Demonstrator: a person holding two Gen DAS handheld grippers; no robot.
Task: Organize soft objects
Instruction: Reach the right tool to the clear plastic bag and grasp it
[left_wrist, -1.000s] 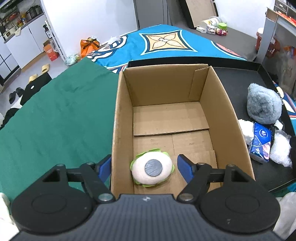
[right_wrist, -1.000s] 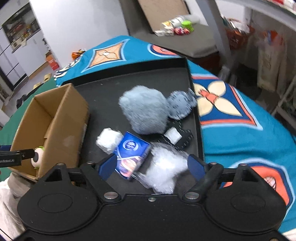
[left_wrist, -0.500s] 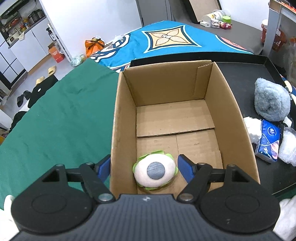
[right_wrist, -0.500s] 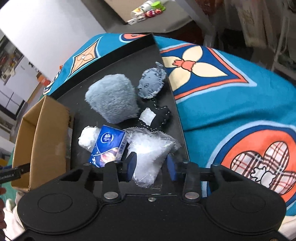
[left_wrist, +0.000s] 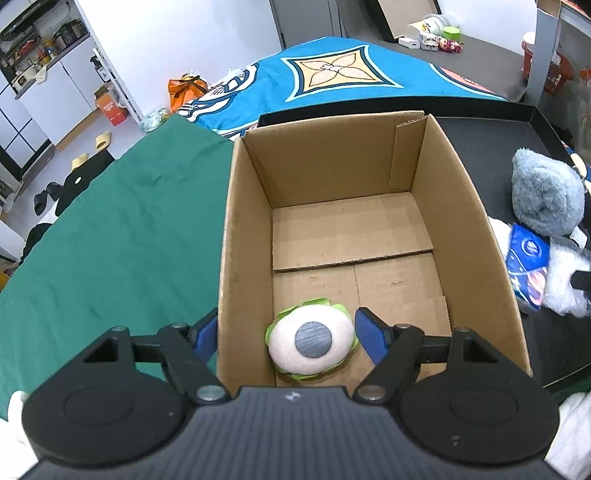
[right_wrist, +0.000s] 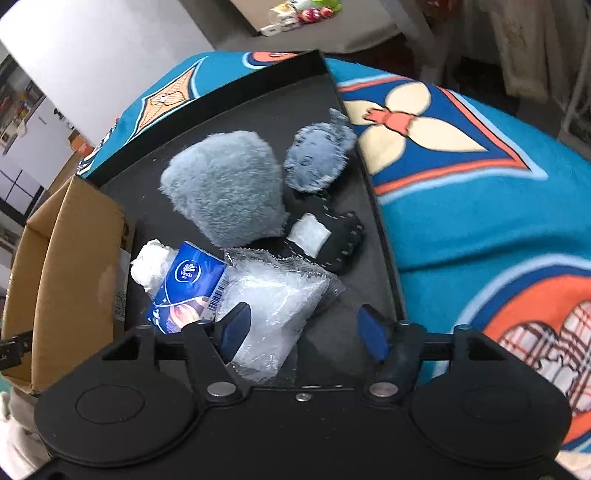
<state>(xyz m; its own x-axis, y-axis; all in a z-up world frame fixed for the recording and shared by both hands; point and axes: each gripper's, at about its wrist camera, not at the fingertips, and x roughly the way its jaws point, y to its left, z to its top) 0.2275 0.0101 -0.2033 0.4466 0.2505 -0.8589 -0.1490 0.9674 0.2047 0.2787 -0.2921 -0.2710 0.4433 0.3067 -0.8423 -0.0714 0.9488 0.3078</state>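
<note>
Right tool (right_wrist: 301, 330) has dropped closer, jaws just reopening beside the plastic bag (right_wrist: 275, 306), gripping nothing

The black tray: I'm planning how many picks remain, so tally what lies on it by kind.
Furry blue-grey plush: 2, large and small
Black stitched pouch: 1
Blue tissue pack: 1
Clear plastic bag: 1
White wad: 1
Total: 6
</note>
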